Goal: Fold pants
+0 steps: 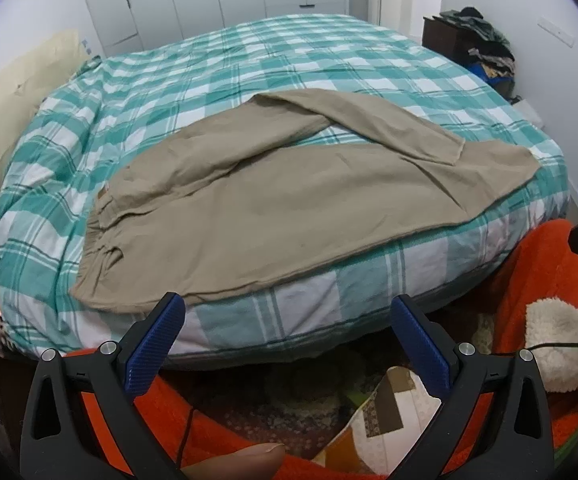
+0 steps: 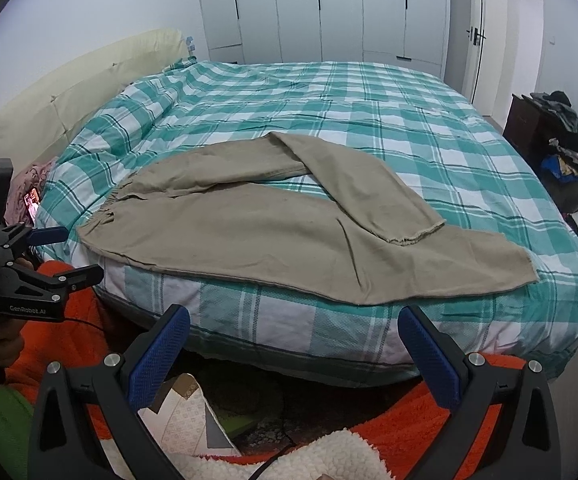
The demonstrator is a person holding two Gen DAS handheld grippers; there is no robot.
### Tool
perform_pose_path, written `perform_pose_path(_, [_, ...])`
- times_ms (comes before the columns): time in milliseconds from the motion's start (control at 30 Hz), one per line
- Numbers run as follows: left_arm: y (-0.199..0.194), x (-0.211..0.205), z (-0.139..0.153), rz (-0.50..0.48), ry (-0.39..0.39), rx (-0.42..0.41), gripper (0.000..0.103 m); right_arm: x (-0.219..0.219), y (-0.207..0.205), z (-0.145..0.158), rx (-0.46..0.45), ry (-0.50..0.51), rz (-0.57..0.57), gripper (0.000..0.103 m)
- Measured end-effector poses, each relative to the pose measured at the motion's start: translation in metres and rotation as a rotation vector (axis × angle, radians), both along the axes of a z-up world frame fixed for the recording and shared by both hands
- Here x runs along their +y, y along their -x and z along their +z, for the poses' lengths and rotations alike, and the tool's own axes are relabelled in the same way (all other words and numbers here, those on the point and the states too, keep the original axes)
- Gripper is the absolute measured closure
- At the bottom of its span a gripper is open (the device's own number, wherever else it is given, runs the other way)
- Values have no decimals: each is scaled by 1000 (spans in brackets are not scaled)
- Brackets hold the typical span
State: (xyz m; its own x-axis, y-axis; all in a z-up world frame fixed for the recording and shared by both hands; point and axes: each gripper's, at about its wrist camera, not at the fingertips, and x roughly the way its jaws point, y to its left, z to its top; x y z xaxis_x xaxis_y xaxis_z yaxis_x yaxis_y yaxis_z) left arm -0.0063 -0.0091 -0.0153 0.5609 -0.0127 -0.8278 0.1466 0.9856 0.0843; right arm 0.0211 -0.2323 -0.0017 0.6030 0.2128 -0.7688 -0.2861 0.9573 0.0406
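While both grippers hang back from the bed [image 1: 329,316], you are at the start: no fold is finished. Pants [image 1: 273,216] lie spread on the checked duvet, near its front edge, waistband [image 1: 97,240] to the left, legs running right. Far leg [image 2: 353,184] is bent back and crosses over the near leg [image 2: 409,264], its frayed hem resting on it.

Left gripper [image 1: 287,336]: jaws wide apart, holding nothing, short of the mattress edge. Right gripper [image 2: 295,344]: same, apart and empty, below the hem end.

Judgement: step in hand is the approach before a first grasp. Next move likely calls for straightening the crossed leg, so that it stacks on the near leg, before any lengthwise fold. You need a pinch at the hem with the right and at the waistband with the left. Cloth is limp; expect it to drag the duvet.
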Motion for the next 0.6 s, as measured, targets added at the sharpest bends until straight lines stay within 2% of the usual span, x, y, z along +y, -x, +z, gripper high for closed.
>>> perform_pose_path(133, [-3,0,1,-2,1,-19,1,2,-1,-1,0,5,8,0])
perform_pose_path(467, [-6,-6,-6,-23,-21,-7,0,9,-7,-4,-16,20,18,0])
perform_pose_path(533, [-8,-6,-9,-18,-32,0,0,5,-15,-2,-44,35,11,1])
perform_pose_path(600, [-9,-5,-11,-14,-33,8,0,-5,-31,1,-117,69,4,1])
